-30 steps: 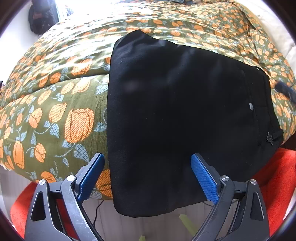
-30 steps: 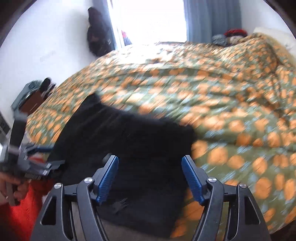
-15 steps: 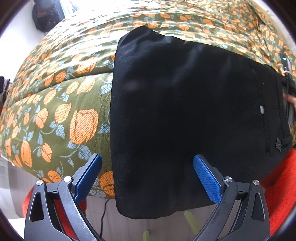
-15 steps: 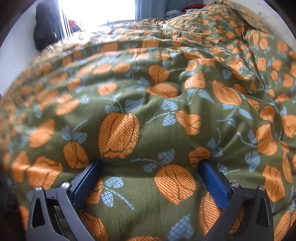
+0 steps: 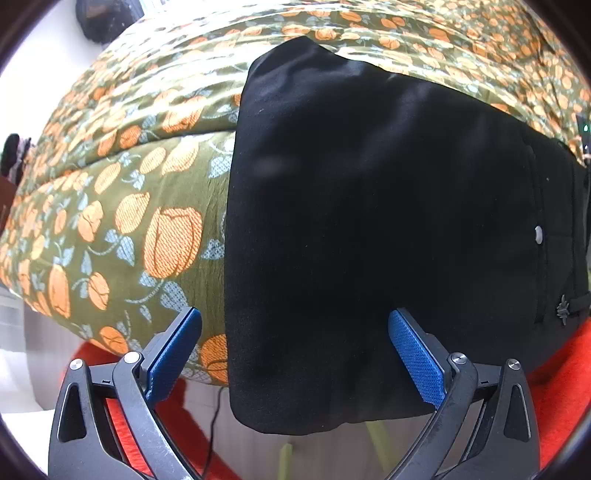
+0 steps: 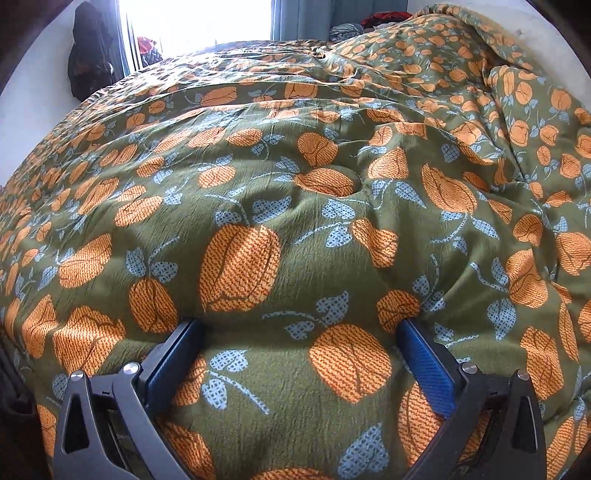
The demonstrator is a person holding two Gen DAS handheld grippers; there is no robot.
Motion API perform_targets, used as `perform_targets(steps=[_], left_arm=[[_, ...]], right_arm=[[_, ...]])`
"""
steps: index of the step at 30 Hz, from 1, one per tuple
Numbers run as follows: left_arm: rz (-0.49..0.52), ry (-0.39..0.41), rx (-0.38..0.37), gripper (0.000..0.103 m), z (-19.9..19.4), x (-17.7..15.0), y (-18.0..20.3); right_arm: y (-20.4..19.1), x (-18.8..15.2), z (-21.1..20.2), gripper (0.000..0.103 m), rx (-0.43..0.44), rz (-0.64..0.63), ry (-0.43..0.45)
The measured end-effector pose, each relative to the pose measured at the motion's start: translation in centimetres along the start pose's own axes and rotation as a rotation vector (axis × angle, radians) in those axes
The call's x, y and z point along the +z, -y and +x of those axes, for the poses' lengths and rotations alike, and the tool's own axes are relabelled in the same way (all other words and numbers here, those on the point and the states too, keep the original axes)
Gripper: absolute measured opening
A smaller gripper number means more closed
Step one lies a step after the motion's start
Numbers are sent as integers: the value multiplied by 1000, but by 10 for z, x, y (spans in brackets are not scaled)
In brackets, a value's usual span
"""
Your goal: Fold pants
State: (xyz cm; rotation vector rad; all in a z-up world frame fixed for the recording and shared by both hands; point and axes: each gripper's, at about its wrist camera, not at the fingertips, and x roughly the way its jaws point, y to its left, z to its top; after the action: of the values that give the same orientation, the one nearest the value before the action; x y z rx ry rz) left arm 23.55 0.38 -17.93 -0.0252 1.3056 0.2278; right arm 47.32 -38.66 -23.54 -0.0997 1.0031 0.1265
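- Left gripper (image 5: 294, 347): released, jaws spread wide, nothing clamped. Its blue ribbed pads (image 5: 415, 360) straddle the near edge of the black folded pants (image 5: 369, 221) without pressing on the cloth.
- Near zone, left wrist view: the near hem of the pants overhangs the bed edge and hangs free above a pale floor (image 5: 325, 454). A red fabric item (image 5: 561, 373) lies below, at near right and near left.
- Right gripper (image 6: 301, 362): released, jaws spread wide, tips pressed into the olive green quilt with orange flower print (image 6: 295, 184). No pants lie between them; only a dark strip at the near left edge of that view may be the garment.
- Task item location: the pants lie on the quilt as a compact dark rectangle, waistband with a silver button (image 5: 539, 234) at the right, folded edge at the left, far corner reaching up the quilt.
- Task status, as a judgement: the fold looks complete or nearly so.
- Risk 1: the overhanging hem could pull the stack off the bed; cause, unsupported weight on a soft, sloping quilt.
- Risk 2: closing the left gripper here could catch only the top layer and open the fold when lifted.
- Risk 3: closing the right gripper would pinch quilt, dragging the bedding and shifting the pants.
- Far zone: rumpled quilt, bright window (image 6: 199, 22).
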Motion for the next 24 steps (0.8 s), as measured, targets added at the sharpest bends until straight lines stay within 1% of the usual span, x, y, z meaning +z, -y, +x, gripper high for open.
perform_targets(steps=[6,11,13,17,18,24], left_arm=[[21,-1,84,101,-3,5,16],[20,-3,112,101,-2,9,23],[5,-3,105,101,0,7,21],[-43,-9,66,101,2,9,14],[-47,-8,59,101,0,5,9],[-65,0,35,102,2,1,1]], right_arm=[[-2,1,1,103,0,0,0],[-2,1,1,103,0,0,0],[-2,1,1,103,0,0,0],[-2,1,1,103,0,0,-1],[-2,1,1,103,0,0,-1],[-1,1,1,103,0,0,-1]])
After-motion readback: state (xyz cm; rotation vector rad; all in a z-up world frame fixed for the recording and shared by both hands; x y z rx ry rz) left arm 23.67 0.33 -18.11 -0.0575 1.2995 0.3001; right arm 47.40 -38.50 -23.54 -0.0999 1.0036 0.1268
